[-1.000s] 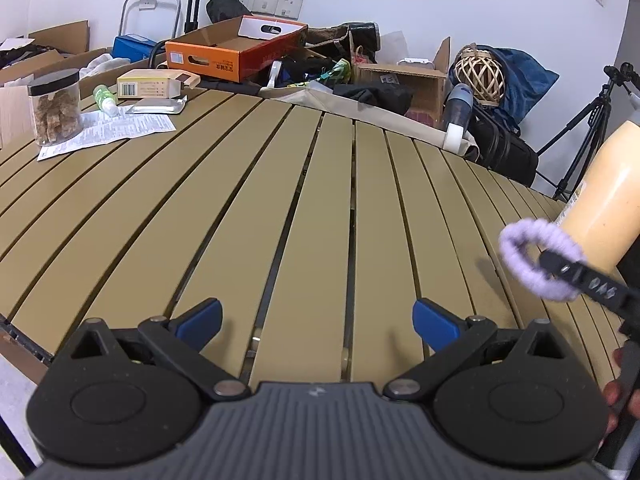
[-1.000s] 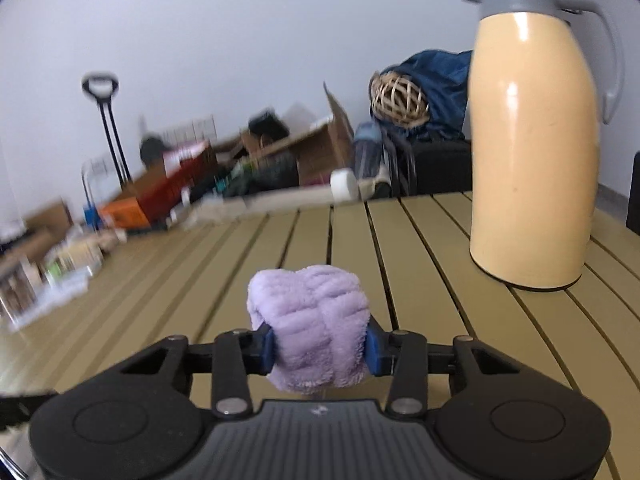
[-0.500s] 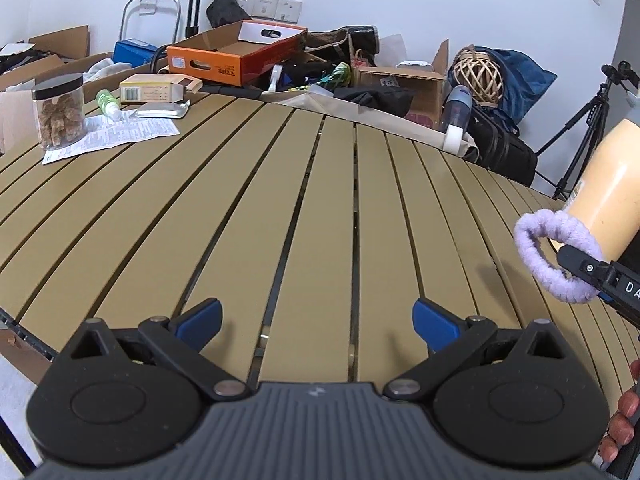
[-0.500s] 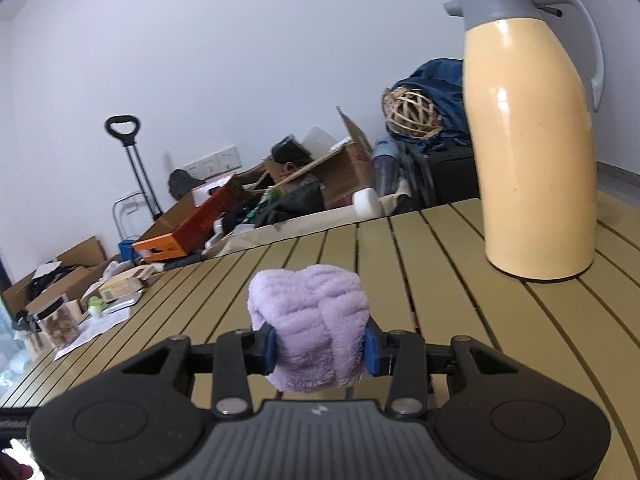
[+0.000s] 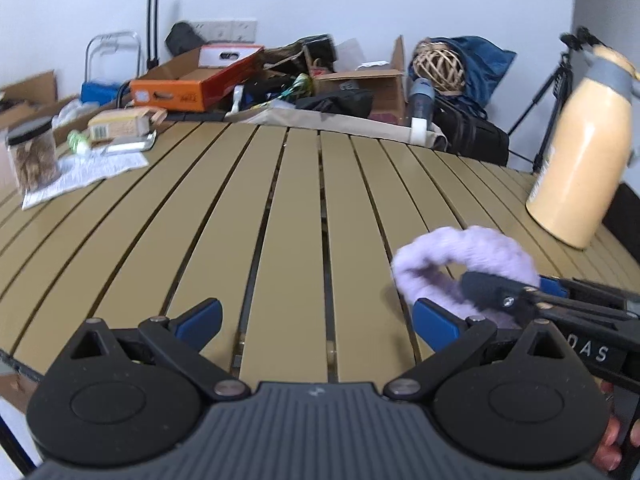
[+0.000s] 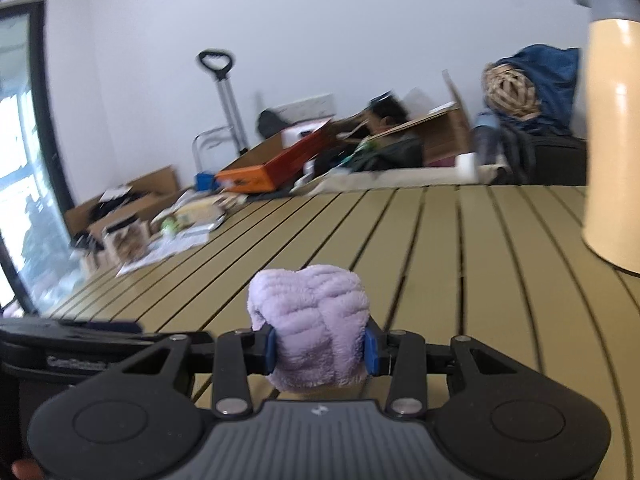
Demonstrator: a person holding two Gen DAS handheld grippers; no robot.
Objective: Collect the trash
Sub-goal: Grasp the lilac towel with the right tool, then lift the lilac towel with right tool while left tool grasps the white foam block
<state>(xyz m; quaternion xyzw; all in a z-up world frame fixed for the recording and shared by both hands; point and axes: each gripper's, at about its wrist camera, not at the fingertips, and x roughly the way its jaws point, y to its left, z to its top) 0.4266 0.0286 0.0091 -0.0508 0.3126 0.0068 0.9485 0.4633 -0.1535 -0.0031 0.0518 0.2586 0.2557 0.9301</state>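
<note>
Scrunchie (image 6: 308, 322), purple and fluffy, sat clamped between the right gripper (image 6: 319, 351) pads above the slatted table (image 5: 288, 216). Versus a second earlier it had swung in beside the left gripper (image 5: 316, 318), just past its right finger (image 5: 434, 322); touching or not, hard to tell through blur. Left gripper gaped wide, nothing between. Yellow thermos (image 5: 580, 160) now sat further right.

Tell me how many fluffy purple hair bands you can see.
1. The fluffy purple hair band is clamped between the right gripper's blue pads, above the slatted tan table. Others could hide in the clutter beyond the table.
</note>
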